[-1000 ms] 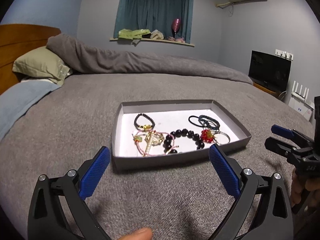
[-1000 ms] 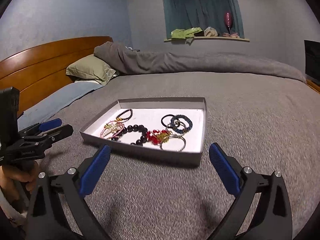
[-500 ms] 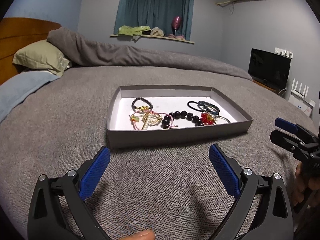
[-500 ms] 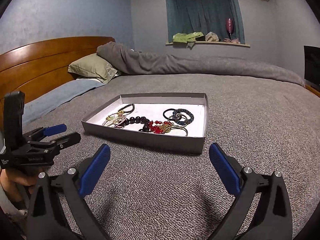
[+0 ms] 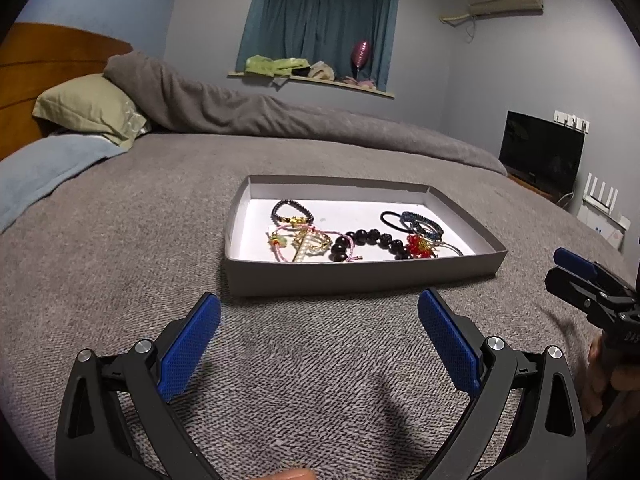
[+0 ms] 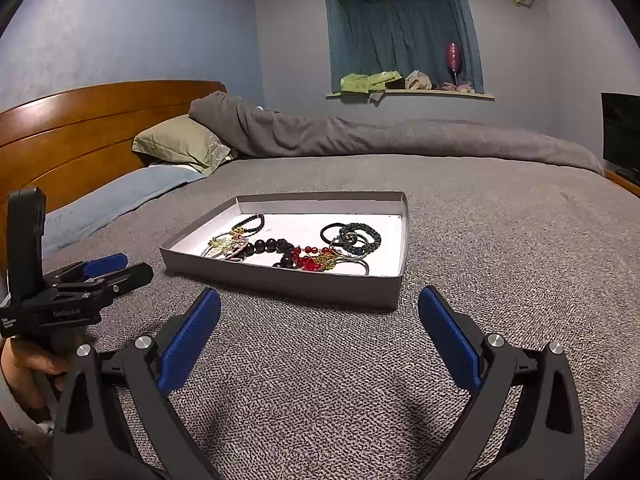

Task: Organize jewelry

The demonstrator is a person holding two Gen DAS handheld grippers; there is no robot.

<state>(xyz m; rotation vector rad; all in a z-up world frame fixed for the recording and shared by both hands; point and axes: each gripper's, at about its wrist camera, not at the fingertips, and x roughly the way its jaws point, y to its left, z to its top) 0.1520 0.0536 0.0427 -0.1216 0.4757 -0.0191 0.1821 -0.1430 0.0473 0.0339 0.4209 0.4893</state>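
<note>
A shallow grey tray (image 5: 352, 276) with a white floor lies on the grey bed cover; it also shows in the right wrist view (image 6: 280, 284). In it lie a small dark bead bracelet (image 5: 290, 212), a pink and gold tangle (image 5: 304, 242), a big black bead bracelet (image 5: 368, 240), red beads (image 5: 418, 246) and dark hair rings (image 5: 416, 222). My left gripper (image 5: 319, 336) is open and empty, just short of the tray's near wall. My right gripper (image 6: 319, 336) is open and empty, in front of the tray's near right corner.
The grey bed cover (image 5: 120, 260) spreads all around the tray. A green pillow (image 5: 88, 108), a rolled grey duvet (image 5: 280, 116) and a wooden headboard (image 6: 80, 128) lie at the far side. A dark TV (image 5: 542, 152) stands at the right.
Both grippers have dropped lower towards the bed, so the tray looks flatter and higher in both views. Both stay open. The jewelry has not moved.
</note>
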